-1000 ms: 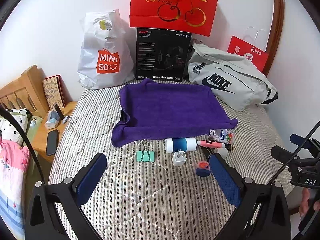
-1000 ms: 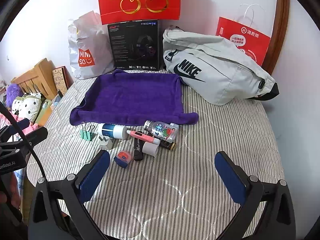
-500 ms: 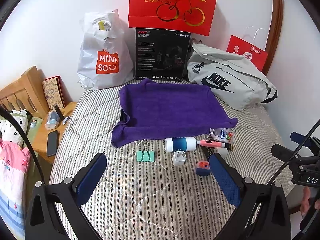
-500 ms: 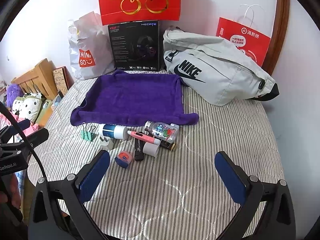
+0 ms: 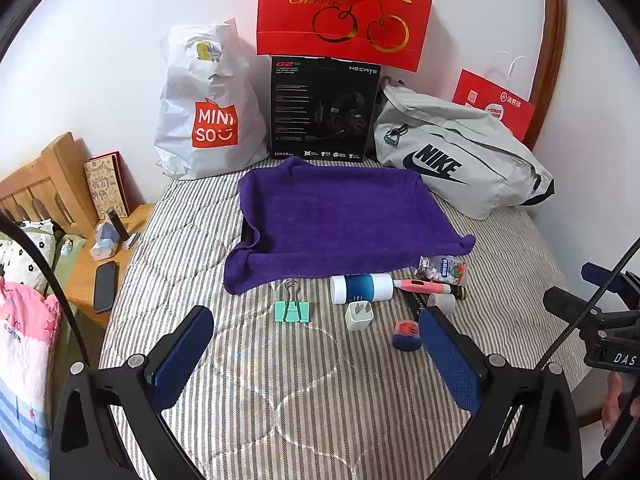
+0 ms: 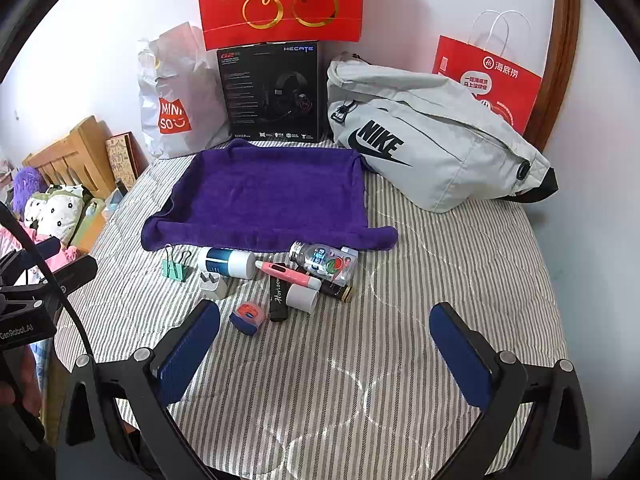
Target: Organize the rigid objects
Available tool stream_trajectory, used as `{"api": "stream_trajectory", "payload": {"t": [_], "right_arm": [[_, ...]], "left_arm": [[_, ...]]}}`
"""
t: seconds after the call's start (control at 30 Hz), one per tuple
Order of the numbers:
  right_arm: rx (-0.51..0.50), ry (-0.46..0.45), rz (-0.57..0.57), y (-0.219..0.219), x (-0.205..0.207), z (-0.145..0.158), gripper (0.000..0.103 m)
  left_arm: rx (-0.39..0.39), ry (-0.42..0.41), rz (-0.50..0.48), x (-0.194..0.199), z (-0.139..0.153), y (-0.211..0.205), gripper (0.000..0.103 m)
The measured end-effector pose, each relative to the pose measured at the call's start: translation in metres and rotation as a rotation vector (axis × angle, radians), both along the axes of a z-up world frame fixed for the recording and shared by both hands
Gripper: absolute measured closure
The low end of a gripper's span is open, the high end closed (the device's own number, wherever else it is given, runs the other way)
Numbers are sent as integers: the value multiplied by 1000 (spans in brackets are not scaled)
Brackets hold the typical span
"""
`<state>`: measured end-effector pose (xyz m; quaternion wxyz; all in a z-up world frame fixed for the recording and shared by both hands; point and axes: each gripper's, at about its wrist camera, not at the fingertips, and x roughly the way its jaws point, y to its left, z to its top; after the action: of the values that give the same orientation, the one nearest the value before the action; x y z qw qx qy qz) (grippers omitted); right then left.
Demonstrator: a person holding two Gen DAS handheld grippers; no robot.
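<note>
left gripper (image 5: 316, 340) spread wide, nothing between pads, above striped mattress (image 5: 320, 400). right gripper (image 6: 326, 336) likewise wide apart, holding nothing. small items clustered on mattress just before near edge of purple towel (image 5: 344, 216): green binder clip (image 5: 292, 308), white-and-blue cylinder (image 5: 362, 287), white plug adapter (image 5: 359, 315), pink pen (image 5: 420, 286), clear candy bottle (image 6: 326, 262), black bar (image 6: 279, 296), small white cylinder (image 6: 303, 297), blue-orange tape measure (image 6: 249, 316). towel bare. grey nike bag (image 6: 432, 148) behind, right.
</note>
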<state>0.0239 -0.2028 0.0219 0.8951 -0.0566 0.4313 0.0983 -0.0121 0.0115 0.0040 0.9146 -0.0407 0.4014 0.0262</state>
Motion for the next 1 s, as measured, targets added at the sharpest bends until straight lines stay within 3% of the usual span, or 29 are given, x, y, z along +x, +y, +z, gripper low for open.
{"api": "stream_trajectory", "payload": {"t": [0.77, 1.0], "right_arm": [[-9, 7, 4, 3, 4, -4, 0], [-10, 39, -5, 0, 16, -18, 0]], "left_arm": [[6, 4, -1, 5, 0, -3, 0], [14, 7, 7, 17, -14, 5, 0]]}}
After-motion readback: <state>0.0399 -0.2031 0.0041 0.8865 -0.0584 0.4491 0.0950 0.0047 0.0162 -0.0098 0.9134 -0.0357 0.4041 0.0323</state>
